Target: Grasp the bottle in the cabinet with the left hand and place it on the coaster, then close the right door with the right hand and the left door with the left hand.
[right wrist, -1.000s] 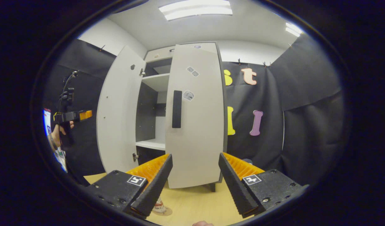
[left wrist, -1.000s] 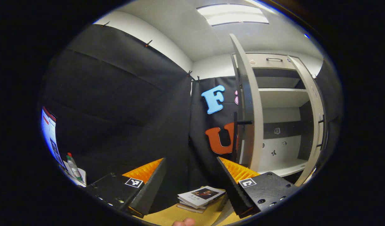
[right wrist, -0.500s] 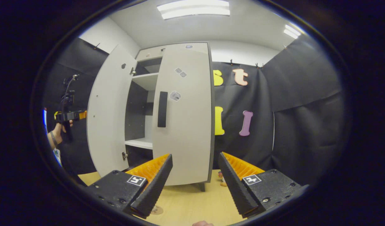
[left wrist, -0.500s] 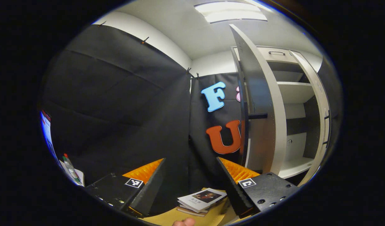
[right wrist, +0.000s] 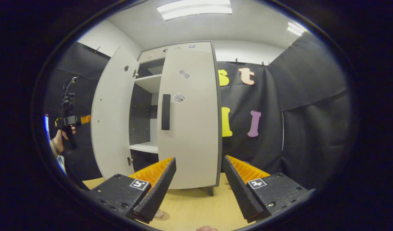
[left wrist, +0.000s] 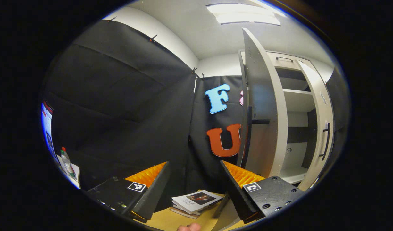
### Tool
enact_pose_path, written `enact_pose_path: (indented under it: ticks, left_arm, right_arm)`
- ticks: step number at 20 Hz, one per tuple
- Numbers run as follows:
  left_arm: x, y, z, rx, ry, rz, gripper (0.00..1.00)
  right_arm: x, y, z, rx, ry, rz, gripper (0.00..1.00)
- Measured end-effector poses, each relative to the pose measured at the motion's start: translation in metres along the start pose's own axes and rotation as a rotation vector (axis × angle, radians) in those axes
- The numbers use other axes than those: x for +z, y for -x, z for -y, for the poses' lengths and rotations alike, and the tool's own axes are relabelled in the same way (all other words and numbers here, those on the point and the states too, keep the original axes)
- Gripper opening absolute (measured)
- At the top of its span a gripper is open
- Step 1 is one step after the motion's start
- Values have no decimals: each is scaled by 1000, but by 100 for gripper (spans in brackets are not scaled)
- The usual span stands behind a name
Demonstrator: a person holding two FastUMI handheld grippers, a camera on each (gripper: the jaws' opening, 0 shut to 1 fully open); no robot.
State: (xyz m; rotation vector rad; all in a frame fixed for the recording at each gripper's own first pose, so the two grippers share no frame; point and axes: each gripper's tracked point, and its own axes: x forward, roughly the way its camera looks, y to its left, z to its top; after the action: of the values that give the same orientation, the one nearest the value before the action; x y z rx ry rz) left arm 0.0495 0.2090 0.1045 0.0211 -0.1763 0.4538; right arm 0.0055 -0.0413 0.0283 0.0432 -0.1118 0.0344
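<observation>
While jaws gape, flat pale cabinet point(right wrist: 190, 128), ribbed pads point(right wrist: 151, 171).

We see only the base of the bottle point(right wrist: 158, 214) on its coaster point(right wrist: 162, 217), the rest hidden behind the right gripper's point(right wrist: 198, 189) left finger. The right door point(right wrist: 190, 115) covers most of the cabinet point(right wrist: 148, 86) inside, and in the left gripper view the left door point(left wrist: 262, 106) hides part of the shelves. The books point(left wrist: 196, 202) are partly behind the left gripper's point(left wrist: 193, 189) finger, and a small bottle at the edge point(left wrist: 65, 158) is too small to make out.
</observation>
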Motion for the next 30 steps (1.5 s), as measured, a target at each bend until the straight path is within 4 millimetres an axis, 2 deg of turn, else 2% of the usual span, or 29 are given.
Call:
enact_pose_path:
  ticks: [3,4,5,6,8,9,10,11,12,13,15,20,22,25,26,27,30]
  left_arm:
    - [0,6,17,-37,11,-5,94]
    - [-2,8,23,-51,18,-6,99]
    - [-2,10,32,-66,17,-5,94]
    - [-2,11,40,-83,9,0,94]
    - [-1,15,61,-131,-5,2,94]
    - [-3,16,72,-152,-5,-1,99]
    - [-2,18,82,-175,-6,2,99]
    - [-2,19,90,-197,-11,8,94]
    - [-3,18,99,-220,-11,7,99]
    - [-2,19,105,-230,-8,9,99]
    - [3,19,106,-224,-1,29,99]
    - [14,26,96,-199,21,42,99]
    - [13,38,99,-212,36,36,99]
    - [10,57,104,-232,28,27,91]
    - [7,63,108,-244,22,18,99]
    - [3,70,115,-261,20,1,94]
    - [-14,92,132,-311,28,-52,99]
  right_arm:
    - [-1,1,2,-1,6,-9,97]
    - [-2,2,3,-2,6,-10,97]
    - [-2,2,3,-2,5,-9,96]
    - [0,2,5,-5,4,-9,96]
    - [1,3,6,-11,4,-9,97]
    - [2,4,7,-14,6,-5,97]
    - [3,5,8,-20,8,-1,97]
    - [4,6,10,-27,8,3,97]
    - [5,6,11,-33,4,6,97]
    - [4,7,13,-39,-2,6,97]
    - [3,12,16,-51,-11,4,97]
    - [-1,18,24,-72,-10,-8,97]
    - [1,18,25,-71,-21,-6,96]
    - [0,13,19,-58,-23,-13,97]
    - [0,12,16,-46,-21,-16,97]
    - [1,11,13,-38,-16,-16,97]
    - [-1,5,5,-18,-4,-23,97]
